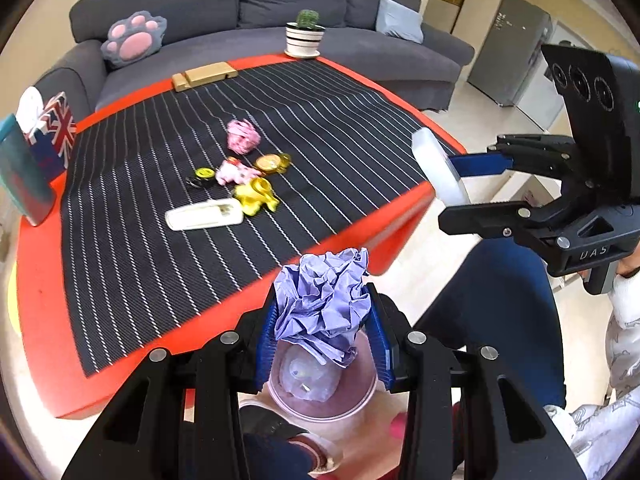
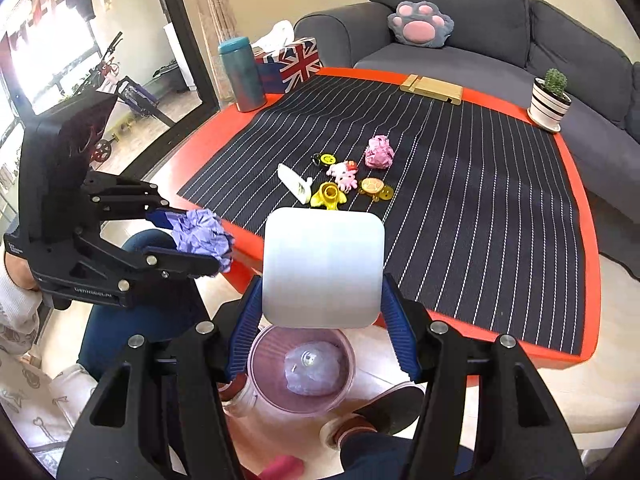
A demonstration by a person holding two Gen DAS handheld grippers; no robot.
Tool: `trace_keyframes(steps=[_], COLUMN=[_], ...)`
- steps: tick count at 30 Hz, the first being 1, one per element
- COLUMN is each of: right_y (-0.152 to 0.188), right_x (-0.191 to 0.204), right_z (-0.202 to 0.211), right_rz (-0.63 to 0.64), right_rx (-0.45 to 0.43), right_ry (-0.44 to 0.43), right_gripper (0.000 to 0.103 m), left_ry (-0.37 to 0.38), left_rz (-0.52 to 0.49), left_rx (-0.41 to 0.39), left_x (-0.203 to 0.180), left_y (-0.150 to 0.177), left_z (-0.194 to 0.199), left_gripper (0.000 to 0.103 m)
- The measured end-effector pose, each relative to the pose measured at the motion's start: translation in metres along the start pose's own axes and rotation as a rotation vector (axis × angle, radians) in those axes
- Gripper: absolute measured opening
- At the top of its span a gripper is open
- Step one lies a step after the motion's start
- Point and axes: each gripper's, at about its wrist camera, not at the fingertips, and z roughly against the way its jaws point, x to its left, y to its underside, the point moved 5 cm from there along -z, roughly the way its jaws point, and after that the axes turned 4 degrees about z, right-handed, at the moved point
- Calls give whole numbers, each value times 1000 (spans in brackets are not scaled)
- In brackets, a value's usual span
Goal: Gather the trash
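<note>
Before grey sofa [image 1: 256, 4], striped red table [image 1: 44, 320]

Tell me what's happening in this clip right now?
A person is clearing trash off a table with a handheld gripper in each hand. The left gripper is shut on a crumpled purple paper ball, and the right gripper is shut on a white square lid. Both hang off the table's edge, above a pink bin on the floor that already holds something pale. A crumpled pink paper remains on the striped cloth among small toys.
</note>
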Motion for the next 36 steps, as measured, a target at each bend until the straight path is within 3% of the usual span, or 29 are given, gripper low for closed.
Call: trace_keyframes(steps=[9,10,12,13,16,36], right_y=[18,20,23,24,25,26], right_x=[12,13,14,15,15,25], right_z=[9,9,10,11,13,10], right_rz=[3,3,1,-1,-3,6], right_rx=[3,3,3,1,-3,6], right_ry=[14,14,15,15,18,12], right_gripper=[58,58,58,58,58,58], left_ry=[22,24,23,19,3,-39], left_rz=[-26,-26,-20,-16,-3,48], left_rx=[9,6,1,-12,-28,-57], left_x=[-21,-22,-21,-20,-17,2], left_y=[18,19,19,19,19,22], left_z=[-3,-2,-2,0,3,15], left_gripper=[40,44,69,88,93,95])
